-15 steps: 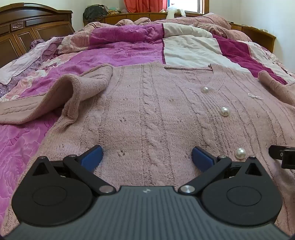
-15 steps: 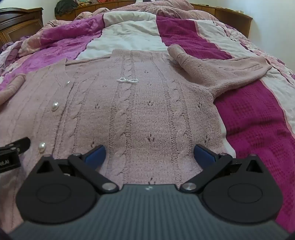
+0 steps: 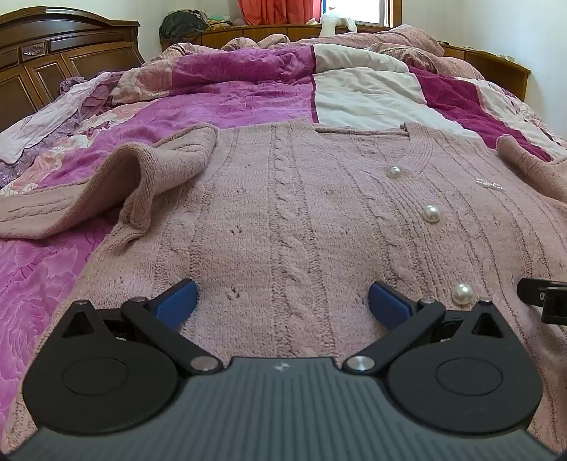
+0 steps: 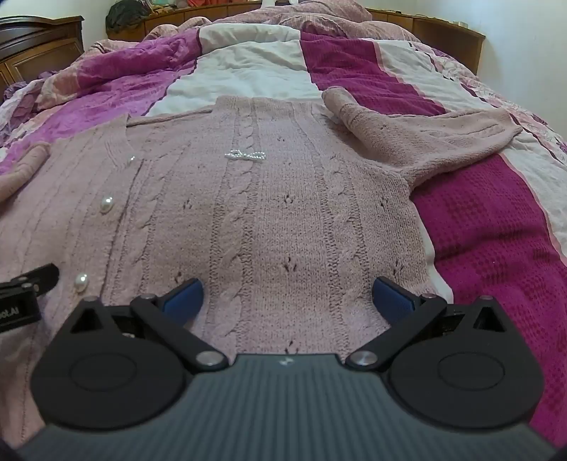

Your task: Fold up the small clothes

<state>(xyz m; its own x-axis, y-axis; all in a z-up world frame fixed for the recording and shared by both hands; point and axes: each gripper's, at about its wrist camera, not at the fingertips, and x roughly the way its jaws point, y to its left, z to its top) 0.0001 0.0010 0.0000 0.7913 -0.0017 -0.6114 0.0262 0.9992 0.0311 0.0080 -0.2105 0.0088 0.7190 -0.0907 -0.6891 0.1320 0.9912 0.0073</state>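
Note:
A pink cable-knit cardigan [image 3: 290, 212] with pearl buttons [image 3: 431, 213] lies flat, front up, on the bed; it also shows in the right wrist view [image 4: 276, 212]. Its left sleeve [image 3: 117, 184] is bunched out to the left. Its right sleeve [image 4: 418, 138] is folded out to the right. A small beaded bow [image 4: 245, 154] sits on the chest. My left gripper [image 3: 282, 306] is open and empty over the left half of the hem. My right gripper [image 4: 287, 299] is open and empty over the right half of the hem.
The bed is covered by a purple, white and magenta quilt [image 3: 248, 92], rumpled toward the back. A dark wooden headboard [image 3: 53, 56] stands at the far left. A wooden ledge [image 3: 269, 30] with clutter runs under the window. The right gripper's edge [image 3: 545, 298] shows beside the left.
Both grippers have barely shifted; the view has moved slightly back over the hem. The cardigan lies as before.

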